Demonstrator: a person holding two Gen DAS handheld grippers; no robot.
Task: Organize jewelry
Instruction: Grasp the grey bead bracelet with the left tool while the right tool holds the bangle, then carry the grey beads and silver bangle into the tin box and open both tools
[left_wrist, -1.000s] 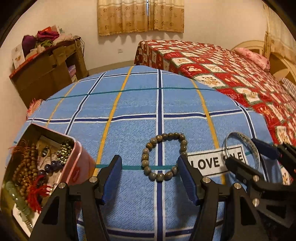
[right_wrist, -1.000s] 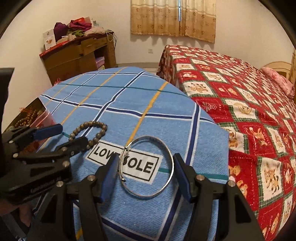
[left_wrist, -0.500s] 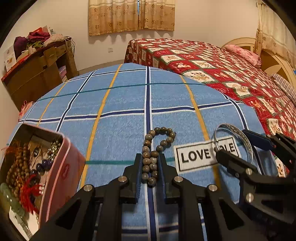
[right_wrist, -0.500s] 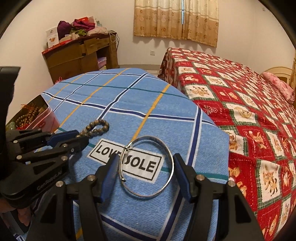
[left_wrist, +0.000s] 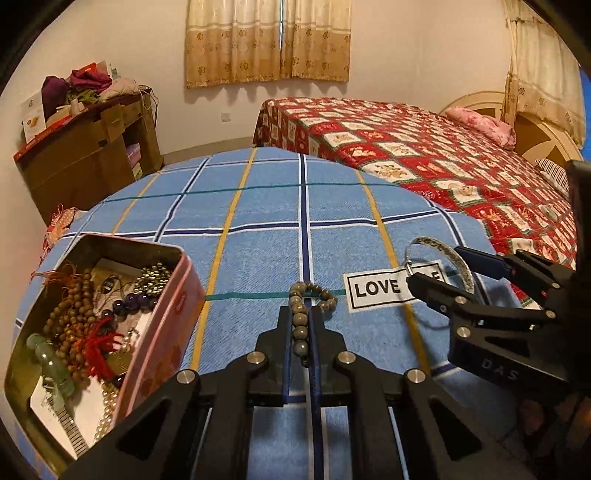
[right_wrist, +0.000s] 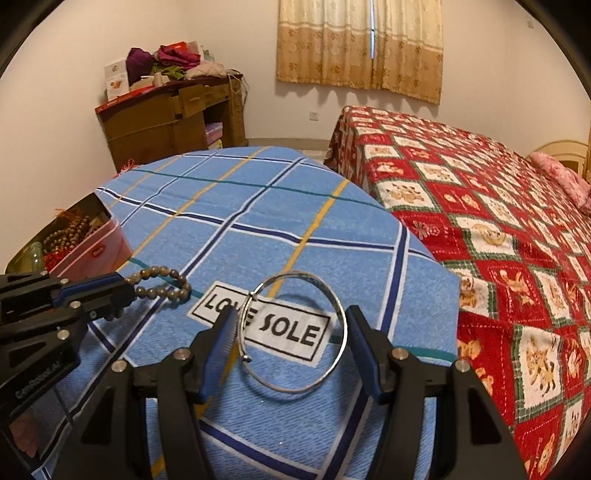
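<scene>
My left gripper is shut on a brown beaded bracelet, squeezed into a narrow strand that hangs toward the blue checked cloth; it also shows in the right wrist view. My right gripper has closed onto a silver bangle, its pads touching both sides; the bangle is tilted up off the cloth. The bangle also shows in the left wrist view. A pink tin full of jewelry sits at the left.
The cloth carries a white "LOVE SOLE" label. A bed with a red patterned quilt lies right of the table. A wooden cabinet piled with clothes stands at the back left.
My left gripper closed on the beaded bracelet and lifted it. My right gripper narrowed onto the bangle, which has tilted up off the cloth.
</scene>
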